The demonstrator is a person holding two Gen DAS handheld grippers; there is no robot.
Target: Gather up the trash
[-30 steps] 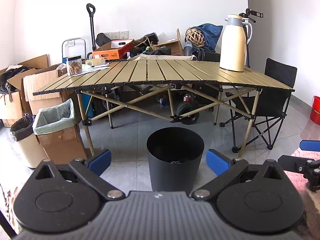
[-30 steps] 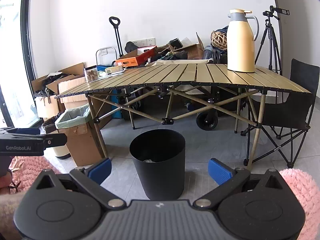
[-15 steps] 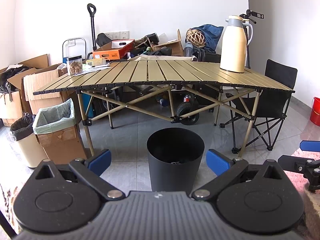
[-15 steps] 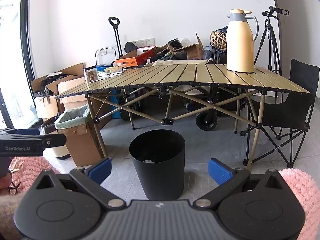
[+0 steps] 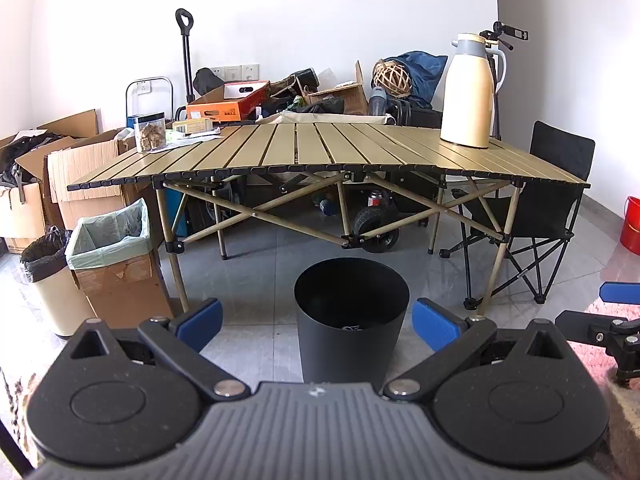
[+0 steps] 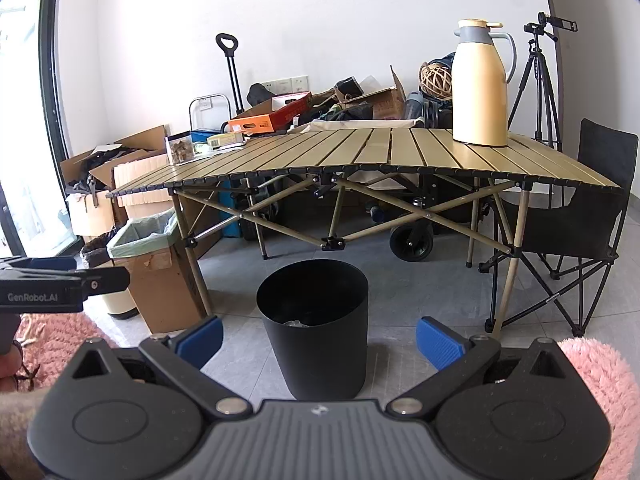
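Note:
A black round trash bin (image 5: 352,316) stands on the grey floor just ahead of both grippers; it also shows in the right wrist view (image 6: 316,320). Some pale trash lies at its bottom (image 6: 297,323). My left gripper (image 5: 318,322) is open and empty, its blue pads either side of the bin. My right gripper (image 6: 320,338) is open and empty, held the same way. Each gripper shows at the edge of the other's view: the right gripper (image 5: 608,320) and the left gripper (image 6: 60,284).
A slatted folding table (image 5: 320,152) stands behind the bin with a cream thermos (image 5: 468,92) and a clear jar (image 5: 150,132). A lined cardboard box (image 5: 116,264), a small bin (image 5: 48,276), a black folding chair (image 5: 552,208), a red bucket (image 5: 632,228) and a pink rug (image 6: 600,380) surround it.

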